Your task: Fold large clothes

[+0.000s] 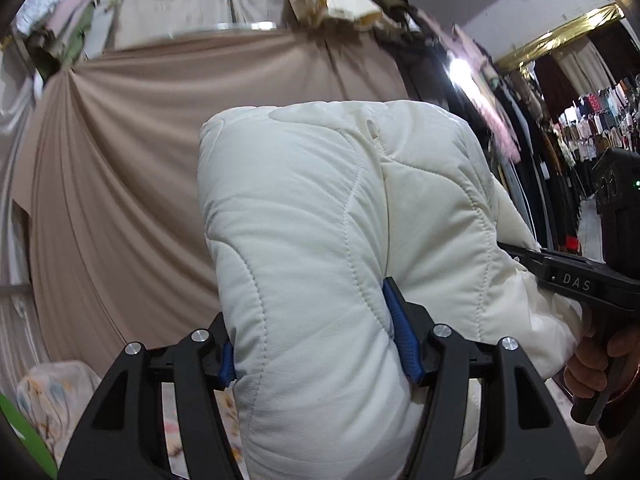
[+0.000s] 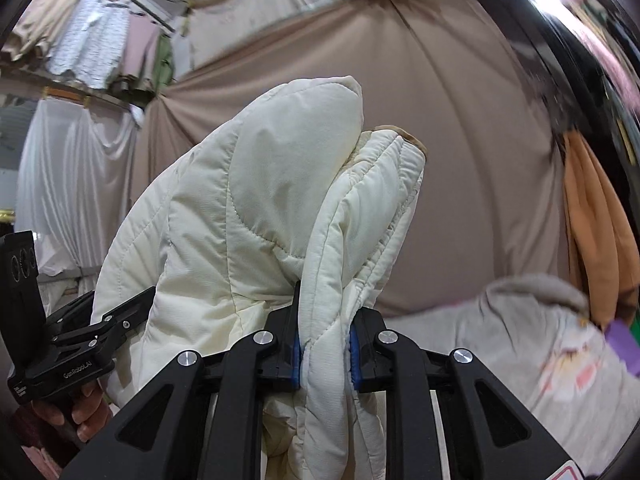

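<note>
A cream quilted padded jacket (image 1: 320, 208) is held up in the air between both grippers. My left gripper (image 1: 316, 344) is shut on a thick fold of it, which bulges up and fills the middle of the left wrist view. My right gripper (image 2: 324, 352) is shut on a narrower quilted edge of the same jacket (image 2: 256, 200), whose tan-trimmed collar (image 2: 412, 140) stands above the jaws. The right gripper's body (image 1: 576, 280) shows at the right of the left wrist view, and the left gripper's body (image 2: 68, 344) at the lower left of the right wrist view.
A beige curtain (image 1: 160, 152) hangs behind. A floral-print cloth surface (image 2: 520, 360) lies below. Racks of hanging clothes (image 1: 592, 120) fill the right. An orange garment (image 2: 596, 232) hangs at the right. White drapes (image 2: 76, 184) hang at the left.
</note>
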